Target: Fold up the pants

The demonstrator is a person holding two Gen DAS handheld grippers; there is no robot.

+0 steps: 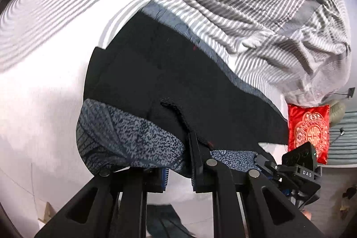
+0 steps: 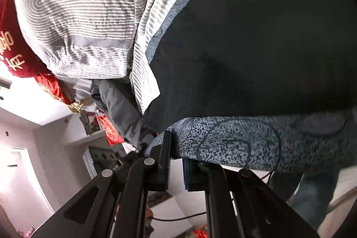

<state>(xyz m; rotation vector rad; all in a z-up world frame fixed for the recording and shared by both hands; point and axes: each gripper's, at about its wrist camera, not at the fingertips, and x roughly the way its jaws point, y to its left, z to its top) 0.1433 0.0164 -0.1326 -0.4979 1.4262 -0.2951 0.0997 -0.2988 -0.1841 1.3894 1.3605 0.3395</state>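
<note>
Left gripper [image 1: 178, 162]: clamped on the edge of the pants [image 1: 178, 73], cloth pinched between its fingers.
Right gripper [image 2: 178, 162]: closed on another part of the pants' edge, patterned cloth draped over its fingers.
Pants: black inside, blue speckled outside, spread just ahead of both grippers over the bed.
Striped bedding [image 1: 223, 3]: bunched up beyond the pants, far side from the left gripper.
Red cushion [image 1: 309, 128]: right of the left gripper, past the pants' edge.
</note>
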